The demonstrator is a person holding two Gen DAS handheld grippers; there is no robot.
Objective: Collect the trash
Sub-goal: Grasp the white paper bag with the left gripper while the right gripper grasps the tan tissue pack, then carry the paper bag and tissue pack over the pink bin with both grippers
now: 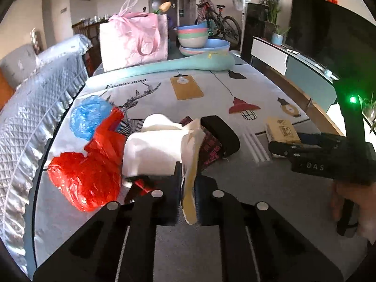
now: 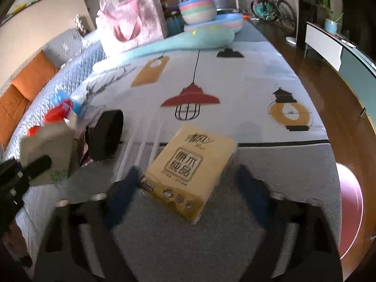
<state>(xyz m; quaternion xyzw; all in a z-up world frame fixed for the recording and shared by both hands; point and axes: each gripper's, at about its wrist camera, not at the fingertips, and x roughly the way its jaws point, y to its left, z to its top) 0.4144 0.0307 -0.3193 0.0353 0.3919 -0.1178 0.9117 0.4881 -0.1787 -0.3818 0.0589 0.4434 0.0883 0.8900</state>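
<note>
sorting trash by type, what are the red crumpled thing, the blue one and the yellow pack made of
Red bag: thin glossy plastic film, crinkled and shiny. Blue bag: the same kind of film, translucent. Yellow pack: probably tissues in a smooth printed plastic wrapper.

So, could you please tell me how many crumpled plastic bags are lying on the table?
2. The red plastic bag lies at the table's left edge, just left of the left gripper; the blue plastic bag sits right behind it. Others may be hidden behind the white carton.
</note>
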